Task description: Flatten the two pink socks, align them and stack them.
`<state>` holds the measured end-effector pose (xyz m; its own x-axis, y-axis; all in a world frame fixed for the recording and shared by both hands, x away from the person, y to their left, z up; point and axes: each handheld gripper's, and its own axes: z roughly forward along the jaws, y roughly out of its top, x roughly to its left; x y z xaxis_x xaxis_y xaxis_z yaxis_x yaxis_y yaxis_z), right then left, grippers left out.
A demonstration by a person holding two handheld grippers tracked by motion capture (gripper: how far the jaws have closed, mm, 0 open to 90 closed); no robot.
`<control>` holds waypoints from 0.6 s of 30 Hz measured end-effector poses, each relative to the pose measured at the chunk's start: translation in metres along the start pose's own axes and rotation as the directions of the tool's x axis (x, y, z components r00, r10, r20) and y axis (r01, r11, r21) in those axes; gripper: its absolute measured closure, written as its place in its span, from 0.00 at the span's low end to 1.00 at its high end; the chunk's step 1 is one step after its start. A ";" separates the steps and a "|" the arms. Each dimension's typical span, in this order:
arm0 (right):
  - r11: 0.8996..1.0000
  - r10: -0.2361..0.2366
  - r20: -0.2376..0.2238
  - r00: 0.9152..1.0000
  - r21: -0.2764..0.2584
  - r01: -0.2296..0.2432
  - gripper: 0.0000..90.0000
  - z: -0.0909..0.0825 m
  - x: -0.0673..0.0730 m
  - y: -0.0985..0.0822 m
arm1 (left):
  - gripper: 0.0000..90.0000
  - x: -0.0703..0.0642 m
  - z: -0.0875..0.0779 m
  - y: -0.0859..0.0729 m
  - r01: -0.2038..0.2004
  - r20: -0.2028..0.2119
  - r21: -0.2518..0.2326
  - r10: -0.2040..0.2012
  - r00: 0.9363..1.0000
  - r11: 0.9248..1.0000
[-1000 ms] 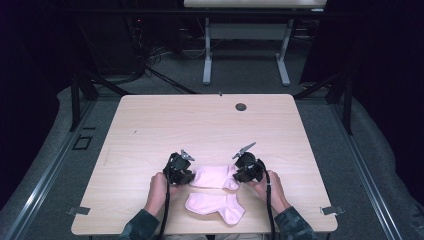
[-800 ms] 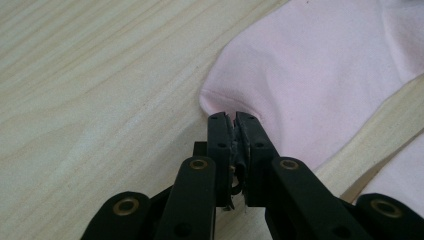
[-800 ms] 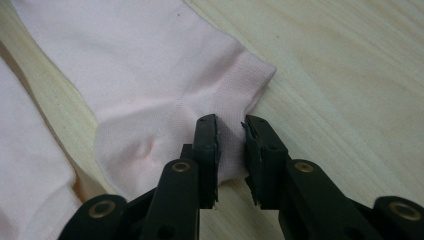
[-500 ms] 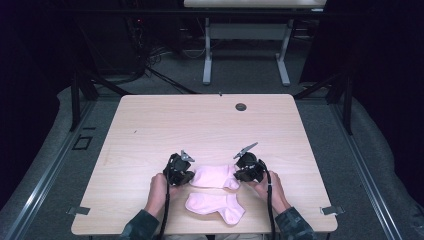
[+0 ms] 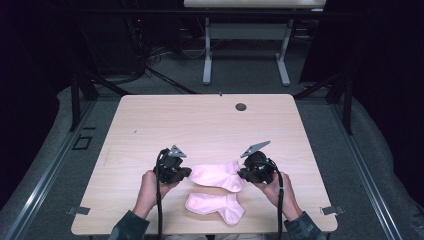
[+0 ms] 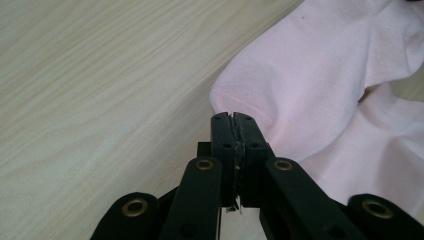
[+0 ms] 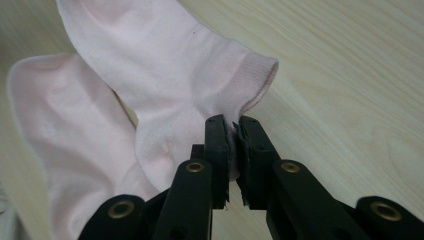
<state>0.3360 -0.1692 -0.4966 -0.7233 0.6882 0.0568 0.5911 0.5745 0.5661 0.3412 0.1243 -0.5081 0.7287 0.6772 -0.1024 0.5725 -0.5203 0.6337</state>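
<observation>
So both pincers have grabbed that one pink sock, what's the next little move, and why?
Probably carry the upper sock toward the lower sock and lay it on top. The left gripper is shut on its toe end and the right gripper on its cuff edge, so it hangs between them, and the other sock lies flat just nearer the person.

Light wooden table (image 5: 200, 125), round dark grommet (image 5: 241, 106), second table's white legs (image 5: 207, 55)

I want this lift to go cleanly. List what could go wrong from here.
1. The left gripper pinches only a thin edge of the far sock, so it may slip out.
2. The right gripper also bites little cloth near the cuff.
3. The far sock hangs close over the near sock and could drag it.
</observation>
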 end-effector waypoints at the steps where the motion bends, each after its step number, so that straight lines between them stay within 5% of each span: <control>1: 1.000 0.005 -0.013 1.000 0.000 -0.005 0.93 -0.005 0.002 -0.001 | 0.99 -0.002 -0.003 0.000 -0.001 0.010 0.001 0.001 1.000 1.000; 9: 1.000 0.010 -0.038 0.999 -0.004 -0.010 0.93 -0.032 0.022 -0.019 | 0.99 -0.014 -0.019 -0.018 0.024 0.115 0.007 -0.025 0.993 1.000; 18: 0.998 -0.011 -0.088 0.996 0.054 0.015 0.92 -0.021 0.042 -0.038 | 0.99 -0.022 -0.013 -0.047 0.015 0.098 0.065 -0.021 0.995 0.998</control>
<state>0.2758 -0.1714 -0.4988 -0.7580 0.6407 0.1226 0.5985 0.6083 0.5213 0.2932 0.1402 -0.5255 0.7496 0.6338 -0.1907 0.6068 -0.5429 0.5805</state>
